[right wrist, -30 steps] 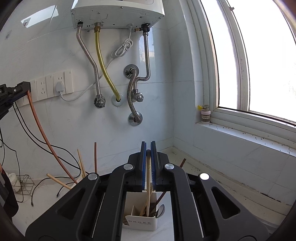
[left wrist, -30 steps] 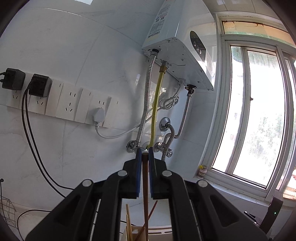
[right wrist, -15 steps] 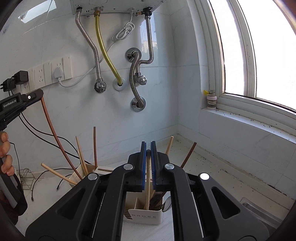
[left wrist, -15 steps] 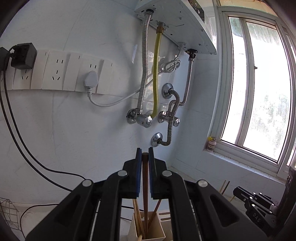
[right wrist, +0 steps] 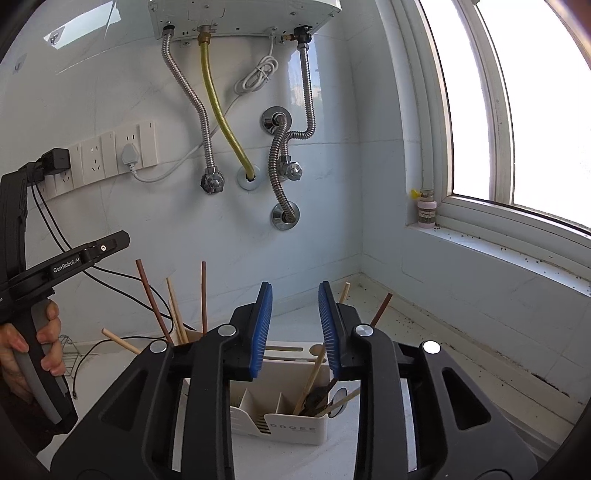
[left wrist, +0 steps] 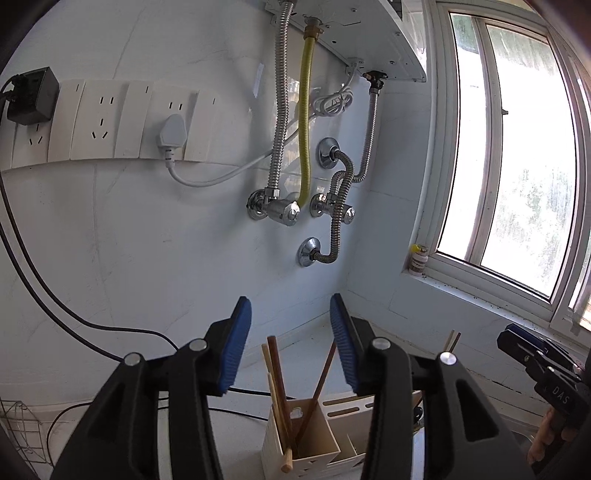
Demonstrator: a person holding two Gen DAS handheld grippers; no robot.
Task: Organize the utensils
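**Two hand-held grippers opening above the utensil holder**

Two hand-held grippers hang over a cream utensil holder (right wrist: 280, 424) that stands on the white surface (right wrist: 110, 373) near the corner by the window (right wrist: 546, 110). The left hand-held gripper (left wrist: 291, 341) has its blue pads spread and opening, with nothing pressed between them; seen through the gap, brown and pale chopsticks (left wrist: 277, 373) stand leaning in the holder's nearest square compartment (left wrist: 314, 441). The right hand-held gripper (right wrist: 295, 326) is also opening, pads apart and gripping nothing. Below it, a pale chopstick (right wrist: 312, 380) leans in the right-hand compartment of the holder, together with darker utensils and what looks like a spoon bowl (right wrist: 338, 398). More chopsticks (right wrist: 177, 314) rise from the holder's far left compartment, one pale stick jutting out sideways. In the right wrist view a person's hand (right wrist: 29, 350) holds the left tool's grip. On the wall behind hang a water heater (right wrist: 243, 14), metal hoses and a row of sockets (right wrist: 107, 155).
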